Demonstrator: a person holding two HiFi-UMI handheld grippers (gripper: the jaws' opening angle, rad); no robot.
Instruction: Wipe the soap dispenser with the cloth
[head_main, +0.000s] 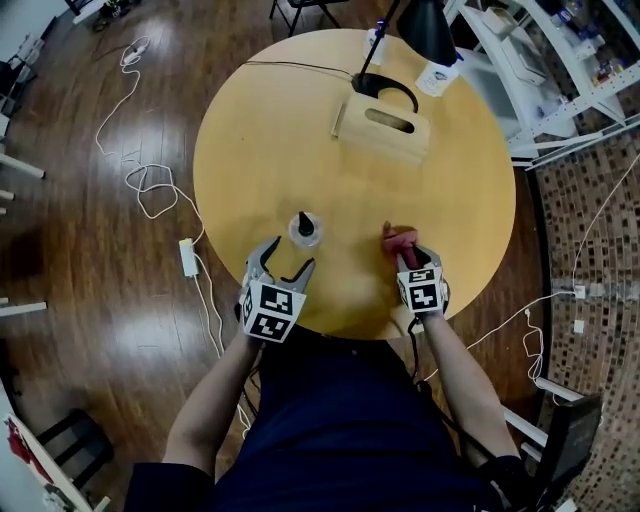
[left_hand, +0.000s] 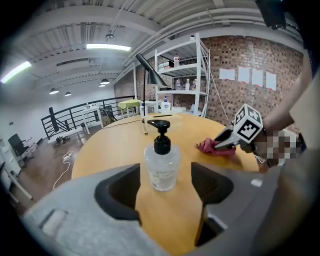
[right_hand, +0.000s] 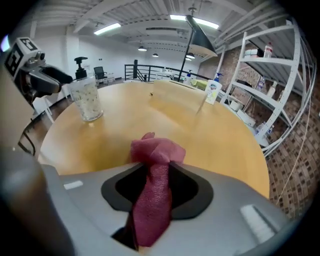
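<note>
Pink-red cloth (right_hand: 156, 150), soft and crumpled, lies on the round wooden table (head_main: 270, 140) near the front edge. It is to the right of the soap dispenser (left_hand: 162, 162) and apart from it. The right gripper (right_hand: 157, 175) sits over the cloth with its jaws spread. A narrow fold of cloth runs up between them, and a dark gap shows on each side, so the pads do not look pressed on it.

The left gripper (left_hand: 165, 187) also has its jaws wide apart and holds nothing. The dispenser stands upright just ahead of its tips, lined up with the gap but not inside it.

Handling, as judgement:
- **Cloth:** limp and light, with no fragile side. Pinch the bunched middle so a loose flap hangs out to wipe with. A thin pinch on an edge may slip out.
- **Dispenser:** a clear, smooth plastic bottle with a black pump on top, and it looks light.
  - It will likely slide or tip on the slick tabletop if rubbed without being held.
  - Take it across the wide body below the shoulder and squeeze moderately, since the wall probably flexes.
  - Avoid the pump head, which can press down and squirt.

The lamp (head_main: 420, 30) and wooden box (head_main: 385, 125) at the far side are well apart and not in the way.
</note>
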